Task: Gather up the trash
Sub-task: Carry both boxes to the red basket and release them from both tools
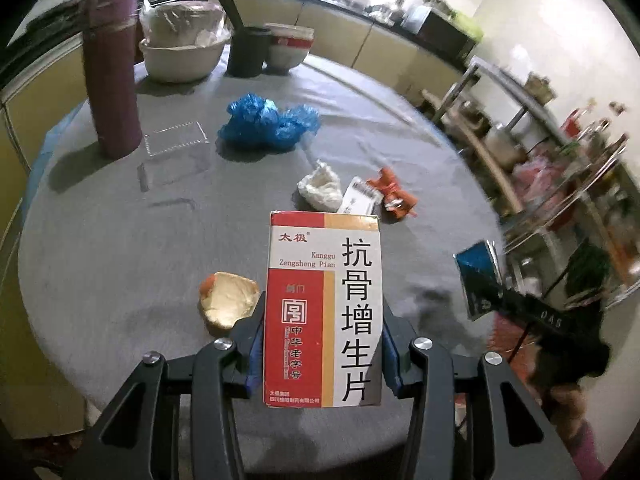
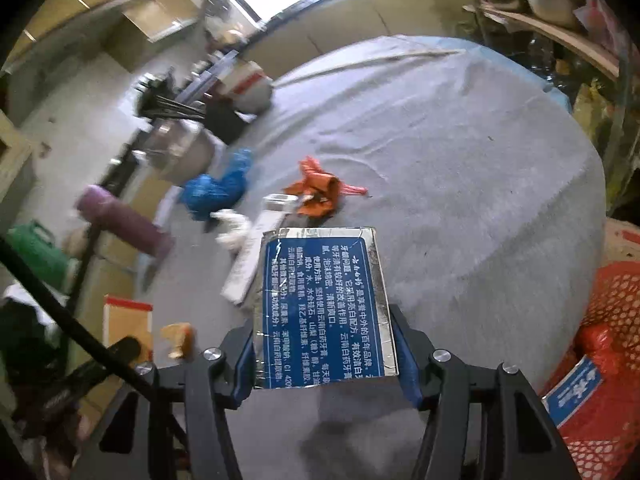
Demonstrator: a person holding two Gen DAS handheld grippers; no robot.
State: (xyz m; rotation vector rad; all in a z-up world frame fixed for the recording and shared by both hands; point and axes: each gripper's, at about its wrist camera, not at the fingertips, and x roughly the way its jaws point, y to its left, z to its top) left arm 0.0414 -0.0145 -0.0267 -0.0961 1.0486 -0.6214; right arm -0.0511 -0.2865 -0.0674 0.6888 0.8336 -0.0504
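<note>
My left gripper (image 1: 323, 310) is shut on a red, white and gold medicine box (image 1: 352, 280), held upright above the grey round table (image 1: 100, 240). My right gripper (image 2: 322, 320) is shut on a flattened blue and silver toothpaste box (image 2: 320, 292); the left wrist view shows that box at the right (image 1: 478, 280). Loose on the cloth lie a piece of fruit peel (image 1: 230, 300), a white tissue wad (image 1: 320, 190), an orange wrapper (image 1: 394, 192), a white carton (image 1: 360, 196), crumpled blue plastic bags (image 1: 268, 120) and a clear plastic tray (image 1: 176, 148).
A purple flask (image 1: 112, 68), stacked bowls (image 1: 184, 52), a black chopstick holder (image 1: 248, 52) and another bowl (image 1: 288, 48) stand at the table's far edge. A red mesh basket (image 2: 600, 360) holding trash sits beside the table on the right. Metal shelves (image 1: 560, 168) stand farther right.
</note>
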